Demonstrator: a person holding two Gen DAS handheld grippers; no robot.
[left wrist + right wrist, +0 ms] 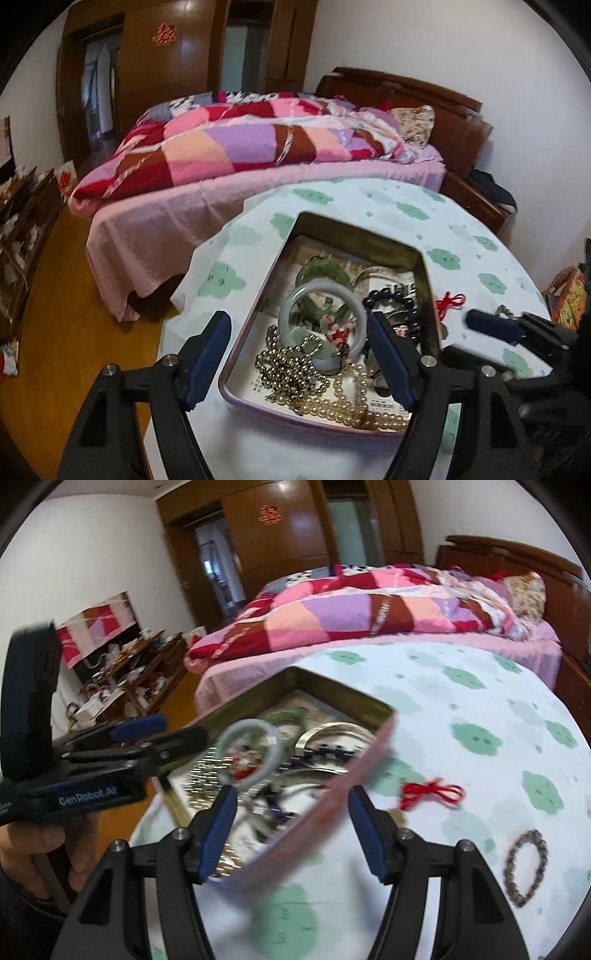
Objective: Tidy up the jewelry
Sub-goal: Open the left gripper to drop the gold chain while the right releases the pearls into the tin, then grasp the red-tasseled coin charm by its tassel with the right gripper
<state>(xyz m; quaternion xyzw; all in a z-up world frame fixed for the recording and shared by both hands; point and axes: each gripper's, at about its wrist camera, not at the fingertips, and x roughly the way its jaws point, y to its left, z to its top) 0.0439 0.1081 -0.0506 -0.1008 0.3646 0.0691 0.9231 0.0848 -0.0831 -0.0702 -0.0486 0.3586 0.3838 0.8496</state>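
Both grippers, left [299, 354] and right [290, 829], gaped wide and held nothing, poised above the jewelry tin [430, 295], the right over its near wall.

soft daylight, fisheye warp, motion blur

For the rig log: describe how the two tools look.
Both tools are matte black frames with silver bolts and blue ribbed pads on their fingers. The left tool carries white "GenRobot.AI" lettering on a blue side strip and a dark strap. The right tool matches; a bare hand grips the left handle.
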